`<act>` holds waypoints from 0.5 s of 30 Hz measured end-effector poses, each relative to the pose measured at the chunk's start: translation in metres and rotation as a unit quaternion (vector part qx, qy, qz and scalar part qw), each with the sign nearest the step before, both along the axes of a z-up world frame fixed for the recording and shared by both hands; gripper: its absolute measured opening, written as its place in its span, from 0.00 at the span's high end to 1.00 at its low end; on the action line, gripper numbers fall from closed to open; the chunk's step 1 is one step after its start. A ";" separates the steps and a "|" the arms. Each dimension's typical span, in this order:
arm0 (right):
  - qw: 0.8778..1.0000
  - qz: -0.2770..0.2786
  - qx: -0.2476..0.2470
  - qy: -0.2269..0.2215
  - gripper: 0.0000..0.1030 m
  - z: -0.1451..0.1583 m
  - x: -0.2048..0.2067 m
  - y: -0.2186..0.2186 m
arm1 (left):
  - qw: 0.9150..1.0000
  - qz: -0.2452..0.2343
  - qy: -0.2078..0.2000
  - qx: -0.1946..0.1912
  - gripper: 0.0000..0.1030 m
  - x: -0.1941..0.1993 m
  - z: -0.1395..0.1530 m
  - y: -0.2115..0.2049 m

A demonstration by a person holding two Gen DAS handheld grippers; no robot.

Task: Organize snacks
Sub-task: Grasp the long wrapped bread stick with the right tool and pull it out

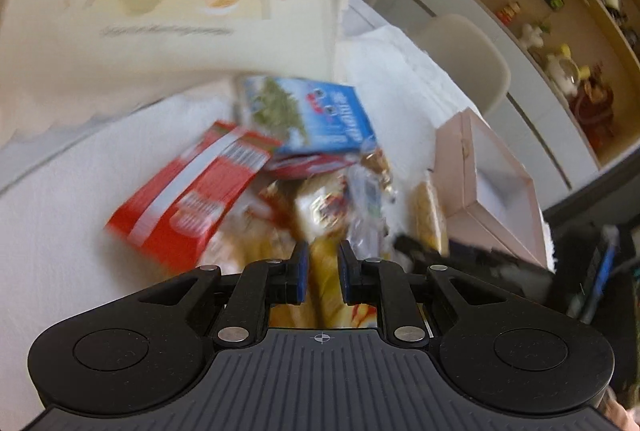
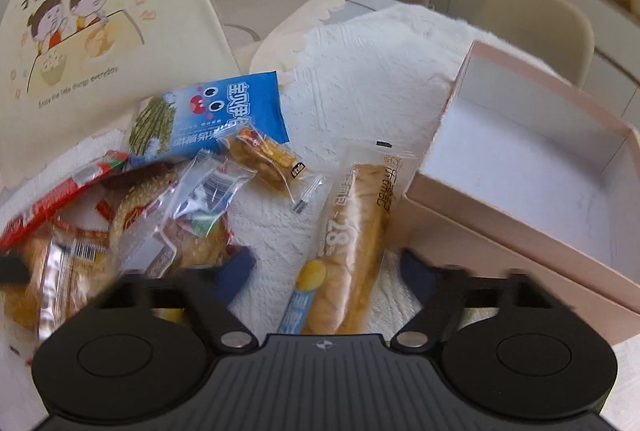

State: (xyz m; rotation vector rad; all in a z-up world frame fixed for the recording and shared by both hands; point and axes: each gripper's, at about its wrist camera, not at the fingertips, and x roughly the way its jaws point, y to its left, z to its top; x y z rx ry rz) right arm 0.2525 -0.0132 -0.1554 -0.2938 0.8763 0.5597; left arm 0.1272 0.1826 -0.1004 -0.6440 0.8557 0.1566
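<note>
Bread packet [image 2: 352, 243] between parted claw [image 2: 326, 271] fingers

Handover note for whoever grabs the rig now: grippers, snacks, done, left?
Left gripper: jaws near shut, a yellow wrapper shows between them; grip unclear.
Right gripper: jaws astride the long bread stick packet, not clamped yet.
Snack pile and blue seaweed pack lie on the white cloth, left of the pink box.
Done: nothing; box empty.
Left: move every snack into the box.
</note>
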 end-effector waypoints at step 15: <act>0.997 -0.042 0.026 0.056 0.51 0.003 -0.090 -0.129 | 0.971 -0.150 0.051 0.178 0.70 0.101 -0.022 -0.080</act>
